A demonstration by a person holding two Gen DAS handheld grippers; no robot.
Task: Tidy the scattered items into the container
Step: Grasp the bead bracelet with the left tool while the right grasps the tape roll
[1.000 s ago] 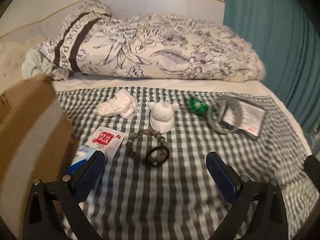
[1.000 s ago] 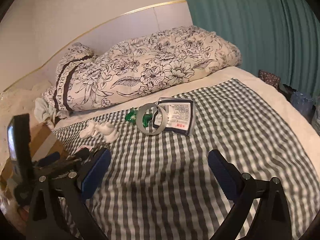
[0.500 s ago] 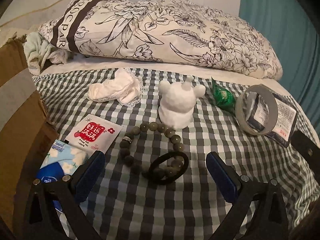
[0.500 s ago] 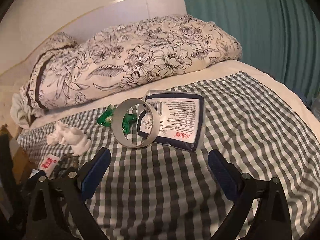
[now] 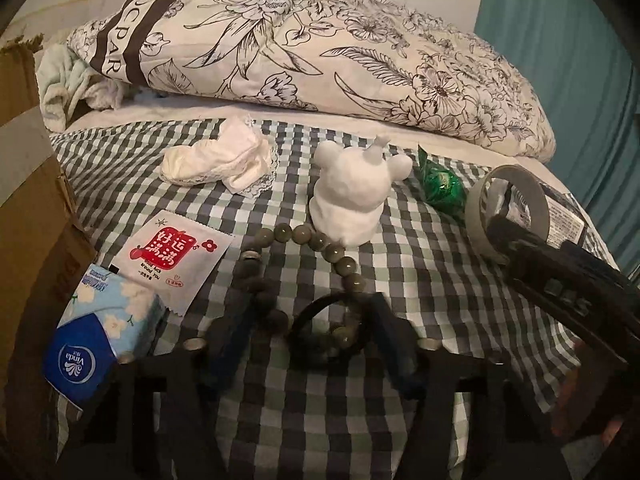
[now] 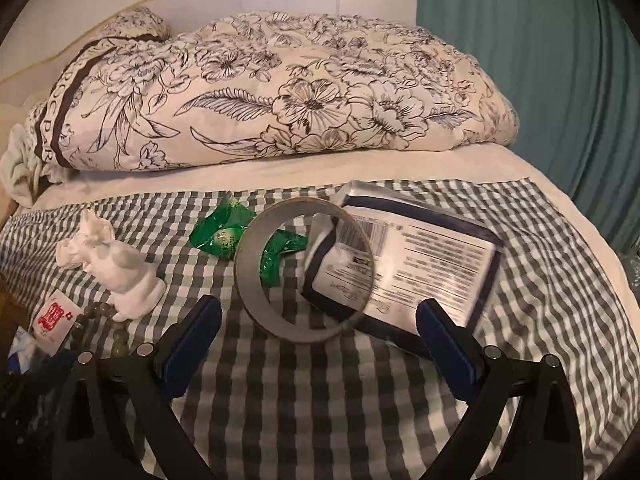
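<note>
two pairs of tongs closing in on the bed clutter

the black hair tie lies on the checked blanket, overlapping the near end of the bead bracelet, just in front of the white bear figure. the left tongs straddle it with their pads partly closed, nothing clamped that i can make out. to do this well i'd say they should nip only the tie's rim and lift straight up, or the beads will likely come along tangled. the cardboard box, the likely container, stands well left of the figure.

right of the figure sit the green wrapper, then the tape roll propped against the flat packet. the right tongs hang wide apart just before the roll, gripping nothing; one finger through its hole would probably hold best.

only the left view shows the box, the hair tie, the tissue pack, the red sachet whole and the white lace cloth behind. only the right view shows the packet's whole printed face and the roll's open centre.
</note>
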